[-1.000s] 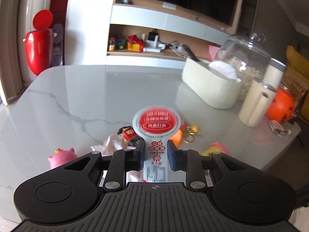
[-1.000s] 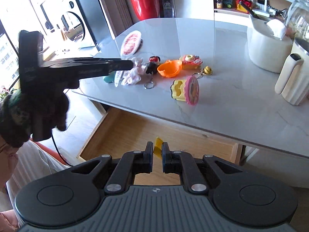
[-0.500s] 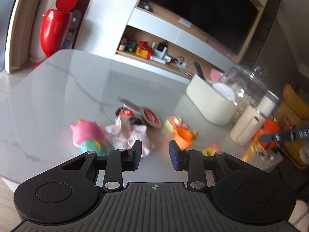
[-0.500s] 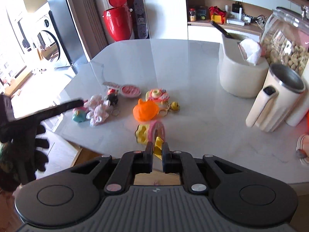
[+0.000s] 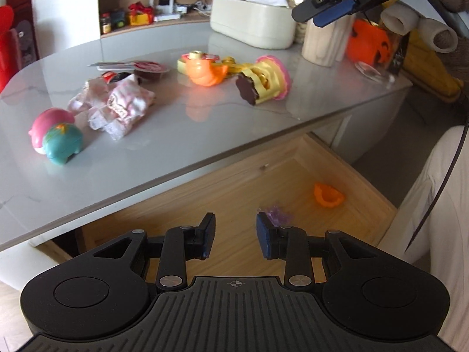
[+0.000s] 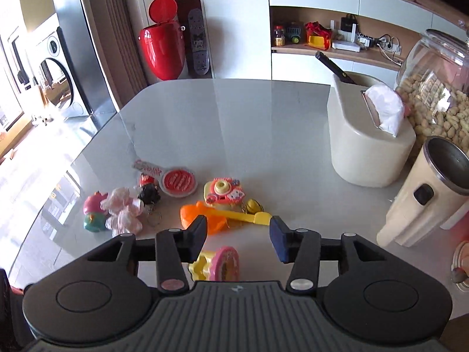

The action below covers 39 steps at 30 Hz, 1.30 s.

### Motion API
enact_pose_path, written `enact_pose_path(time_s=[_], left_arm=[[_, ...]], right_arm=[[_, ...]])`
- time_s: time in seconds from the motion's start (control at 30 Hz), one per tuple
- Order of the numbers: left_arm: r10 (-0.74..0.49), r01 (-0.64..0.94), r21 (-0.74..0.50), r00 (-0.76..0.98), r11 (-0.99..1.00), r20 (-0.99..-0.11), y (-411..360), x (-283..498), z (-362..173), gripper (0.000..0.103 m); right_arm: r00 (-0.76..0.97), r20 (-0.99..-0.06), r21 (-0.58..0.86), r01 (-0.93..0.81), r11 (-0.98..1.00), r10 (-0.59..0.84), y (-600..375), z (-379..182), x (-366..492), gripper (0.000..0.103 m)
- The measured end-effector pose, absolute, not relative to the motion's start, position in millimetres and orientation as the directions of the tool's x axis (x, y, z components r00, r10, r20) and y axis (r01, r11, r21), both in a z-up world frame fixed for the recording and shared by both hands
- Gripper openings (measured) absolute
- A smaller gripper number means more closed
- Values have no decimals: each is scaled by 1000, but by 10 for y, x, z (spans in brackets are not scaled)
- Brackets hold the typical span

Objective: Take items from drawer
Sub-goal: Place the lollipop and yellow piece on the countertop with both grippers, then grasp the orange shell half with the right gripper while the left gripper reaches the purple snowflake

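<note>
My left gripper (image 5: 236, 236) is open and empty above the open wooden drawer (image 5: 346, 173). On the drawer floor lie a small orange piece (image 5: 328, 195) and a purple wrapped bit (image 5: 277, 215), which is just past my right-hand finger. My right gripper (image 6: 239, 236) is open over the table, with nothing in it. A yellow stick-shaped piece (image 6: 252, 218) lies on the tabletop between its fingers. Around it lie the red-lidded cup (image 6: 178, 181), a toy camera (image 6: 224, 192), an orange toy (image 6: 202, 220) and a pink-and-yellow toy (image 6: 218, 267).
A pink cloth (image 6: 123, 211) and a pink-and-teal figure (image 6: 92, 212) lie at the table's left. A cream tissue box (image 6: 366, 146), a cream jug (image 6: 425, 199) and a jar of nuts (image 6: 433, 88) stand at the right. The table edge (image 5: 176, 173) overhangs the drawer.
My left gripper let go of the red-lidded cup on the table and dropped to the drawer. My right gripper carried the yellow piece up over the table and opened.
</note>
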<state>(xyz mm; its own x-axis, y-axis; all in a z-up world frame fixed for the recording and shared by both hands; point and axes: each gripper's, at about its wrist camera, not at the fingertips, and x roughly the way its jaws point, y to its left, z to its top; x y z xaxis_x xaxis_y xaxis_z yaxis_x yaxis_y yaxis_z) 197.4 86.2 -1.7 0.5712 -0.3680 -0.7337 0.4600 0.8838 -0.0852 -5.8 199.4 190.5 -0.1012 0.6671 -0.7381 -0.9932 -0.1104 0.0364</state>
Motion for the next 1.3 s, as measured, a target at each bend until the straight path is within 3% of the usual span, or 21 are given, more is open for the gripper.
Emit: enact_pose_path(time_s=[0.1, 0.27, 0.4, 0.7, 0.93, 1.07, 1.2, 1.3], left_arm=[[-380, 490, -89, 533, 867, -756, 720, 1993, -60, 34], [-392, 506, -125, 464, 853, -794, 543, 2016, -184, 34], [-394, 511, -147, 417, 847, -819, 473, 2026, -292, 34], [-405, 459, -200, 408, 865, -818, 583, 2074, -361, 33], [-413, 465, -208, 399, 861, -819, 577, 2152, -356, 33], [-410, 491, -189, 392, 850, -824, 480, 2223, -357, 33], [-383, 499, -160, 384, 852, -840, 351, 2306, -389, 33], [-363, 514, -138, 368, 847, -856, 228, 2356, -425, 33]], right_arm=[[-108, -785, 16, -988, -154, 610, 1725, 1713, 49, 59], [-108, -905, 3, -969, -247, 411, 1338, 1075, 164, 58], [-28, -948, -84, -938, -337, 316, 1236, 503, 123, 42], [62, -990, -114, -886, -450, 129, 1532, -313, -81, 38], [206, -974, -222, -767, -603, 96, 1548, -720, -234, 38], [207, -973, -226, -740, -633, 105, 1557, -757, -280, 7], [186, -967, -254, -737, -626, 174, 1481, -628, -295, 6], [81, -974, -190, -797, -574, 211, 1357, -271, -210, 6]])
